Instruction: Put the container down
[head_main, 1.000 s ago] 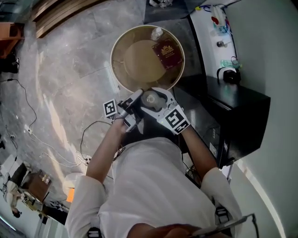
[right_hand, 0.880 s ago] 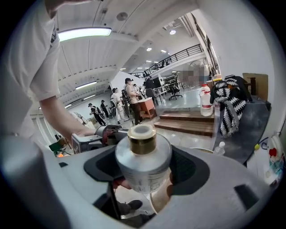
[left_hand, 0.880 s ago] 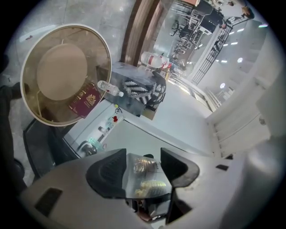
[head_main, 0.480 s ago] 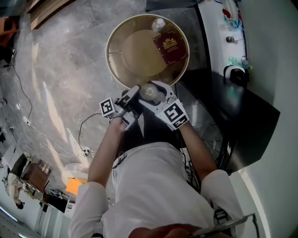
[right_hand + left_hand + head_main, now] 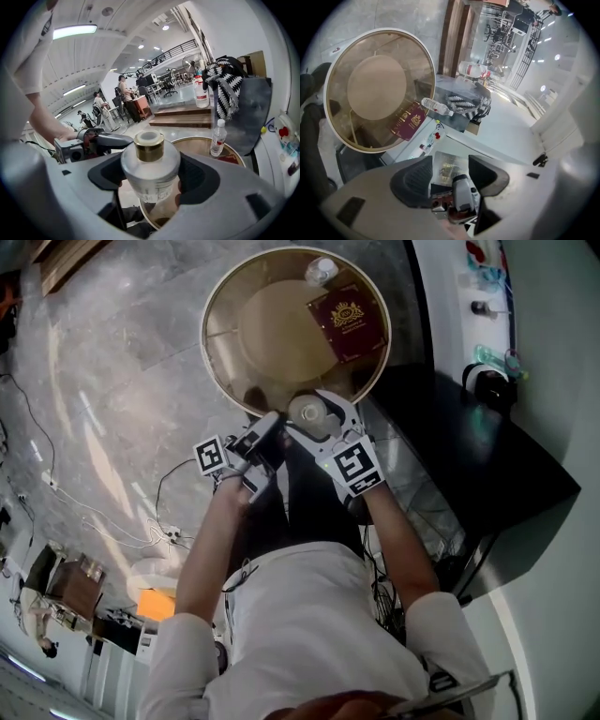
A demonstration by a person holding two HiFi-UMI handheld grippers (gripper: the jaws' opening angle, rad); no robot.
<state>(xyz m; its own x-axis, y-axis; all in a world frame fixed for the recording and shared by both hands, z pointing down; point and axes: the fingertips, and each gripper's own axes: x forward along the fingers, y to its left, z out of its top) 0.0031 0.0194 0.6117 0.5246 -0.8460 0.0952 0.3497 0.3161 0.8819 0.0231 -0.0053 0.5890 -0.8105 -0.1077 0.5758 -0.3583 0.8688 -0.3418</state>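
Note:
The container is a frosted glass bottle [image 5: 150, 168] with a gold collar. It stands upright between the jaws of my right gripper [image 5: 150, 176], which is shut on its body. From the head view the bottle [image 5: 307, 411] hangs at the near rim of the round gold table [image 5: 217, 296]. My left gripper [image 5: 265, 434] is just left of it, with a small clear piece [image 5: 447, 168] pinched between its pads. A dark red booklet [image 5: 349, 317] and a plastic water bottle [image 5: 322, 268] lie on the table's far side.
A black cabinet [image 5: 469, 456] stands right of the table and a white counter [image 5: 464, 277] with small items behind it. Cables [image 5: 141, 521] trail over the marble floor at left. People stand far off in the right gripper view.
Both grippers have sunk towards the table with the bottle still held. The bottle now overlaps the table's near rim, where before it hung short of it.

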